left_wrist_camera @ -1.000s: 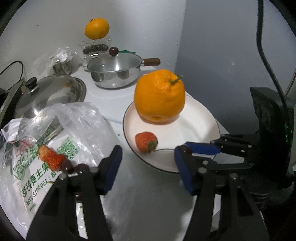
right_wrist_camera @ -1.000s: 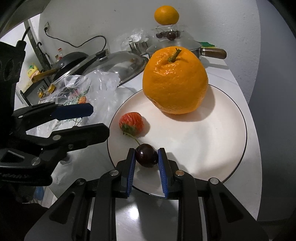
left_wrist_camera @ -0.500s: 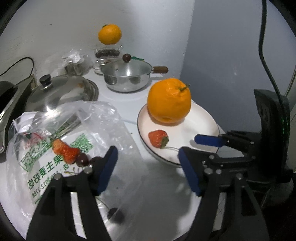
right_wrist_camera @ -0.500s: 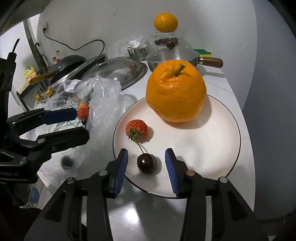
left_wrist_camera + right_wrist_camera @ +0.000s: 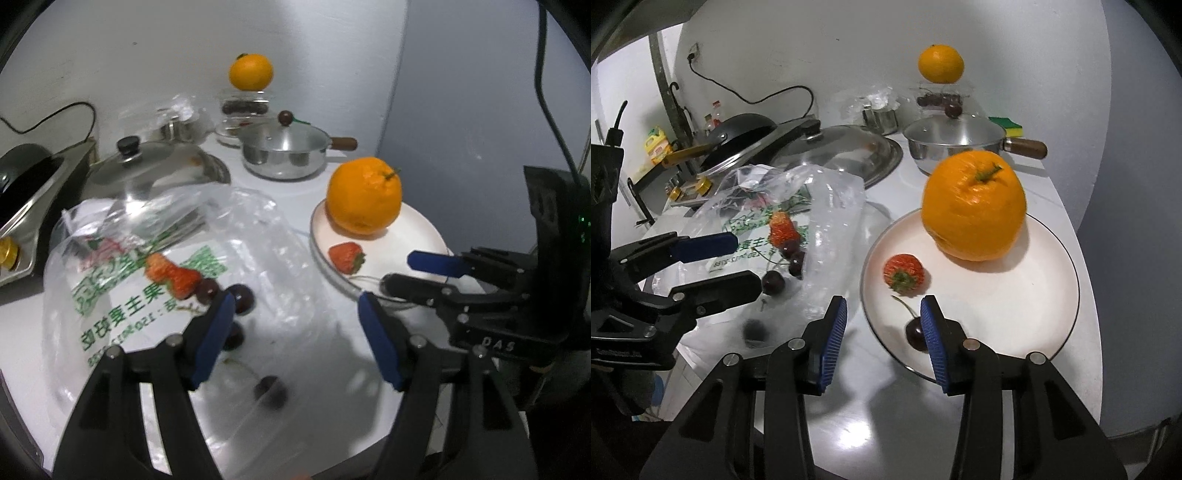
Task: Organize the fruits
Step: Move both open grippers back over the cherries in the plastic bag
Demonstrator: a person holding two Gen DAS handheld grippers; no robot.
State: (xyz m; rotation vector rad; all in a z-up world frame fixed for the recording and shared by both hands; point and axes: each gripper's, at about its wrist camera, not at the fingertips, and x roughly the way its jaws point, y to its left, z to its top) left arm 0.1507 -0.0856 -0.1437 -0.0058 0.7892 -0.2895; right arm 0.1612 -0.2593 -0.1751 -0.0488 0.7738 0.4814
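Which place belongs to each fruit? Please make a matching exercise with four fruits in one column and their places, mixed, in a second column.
Fruits:
1. large orange
2. small orange
3. cherry with stem
4. strawberry in the bag

Places:
A. on top of a clear container by the back wall
B. inside the clear plastic bag, beside dark cherries
C. at the far side of the white plate
D. at the near edge of the white plate, by the right tongs

Pairs: 1-C, 2-A, 3-D, 4-B
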